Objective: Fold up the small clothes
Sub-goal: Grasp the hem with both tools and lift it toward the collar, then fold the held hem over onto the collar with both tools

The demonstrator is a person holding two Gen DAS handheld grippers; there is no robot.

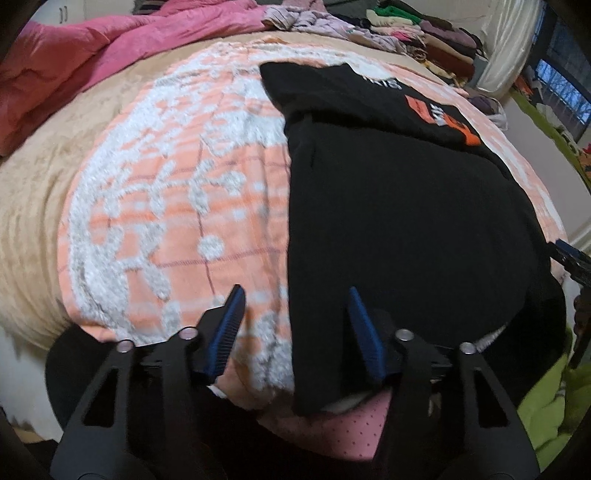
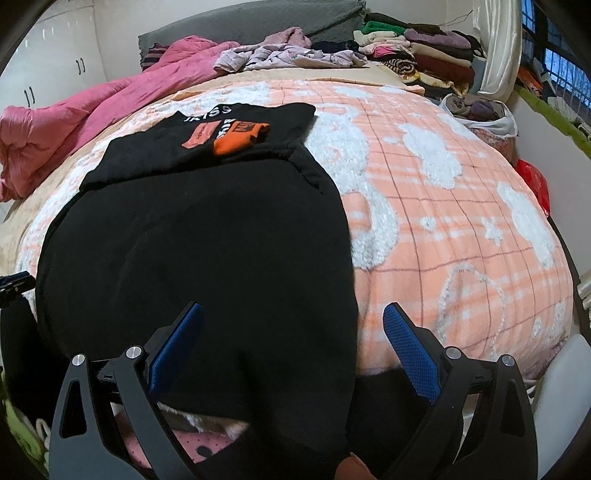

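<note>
Your black garment (image 1: 399,206) lies on the peach blanket (image 1: 177,229), its long axis running from the near edge toward the printed end at the upper frame. Your left gripper (image 1: 295,314) straddles its left edge, jaws spread; your right gripper (image 2: 291,325) straddles its right edge, jaws spread, nothing pinched.

White wardrobe (image 2: 55,70), grey headboard (image 2: 251,22), barred window (image 2: 554,33) beyond bed (image 2: 443,229).

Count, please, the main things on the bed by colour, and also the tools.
Black: 1, the black garment
Pink: 1, the pink quilt
Peach and white: 1, the checked blanket
Blue-padded tools: 2, the left tool and the right tool
Total: 5
</note>
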